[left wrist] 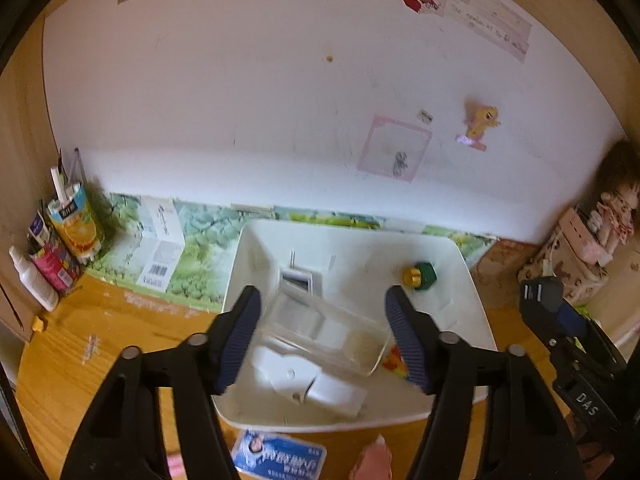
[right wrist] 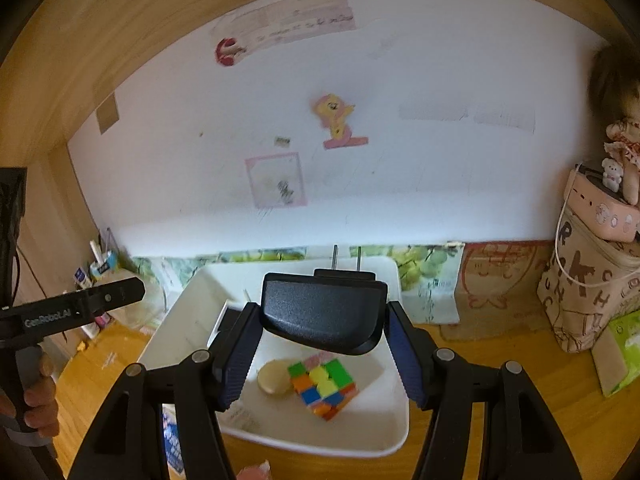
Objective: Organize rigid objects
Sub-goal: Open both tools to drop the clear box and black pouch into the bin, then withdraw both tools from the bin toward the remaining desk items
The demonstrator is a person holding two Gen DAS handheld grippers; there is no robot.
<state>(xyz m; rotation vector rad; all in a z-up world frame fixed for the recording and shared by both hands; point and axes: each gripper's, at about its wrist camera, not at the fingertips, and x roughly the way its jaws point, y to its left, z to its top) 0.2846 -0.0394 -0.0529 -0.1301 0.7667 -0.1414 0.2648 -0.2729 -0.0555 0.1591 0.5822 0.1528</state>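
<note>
Bin [right wrist: 396, 432] contents: one cube [right wrist: 323, 388], one disc [right wrist: 273, 377].

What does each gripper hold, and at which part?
Right gripper: black plug adapter, clamped by its two sides. Left gripper: open around clear box.

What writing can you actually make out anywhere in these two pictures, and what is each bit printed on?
"DAS": on the black right gripper body, seen from the left wrist.
"GenRoboLAI", roughly: on the black left gripper body, seen from the right wrist.
Large letters such as "R", "K", "H": on the beige fabric bag.
Blurred, unreadable: blue packet, juice carton, barcode booklet, handwritten wall notes.
</note>
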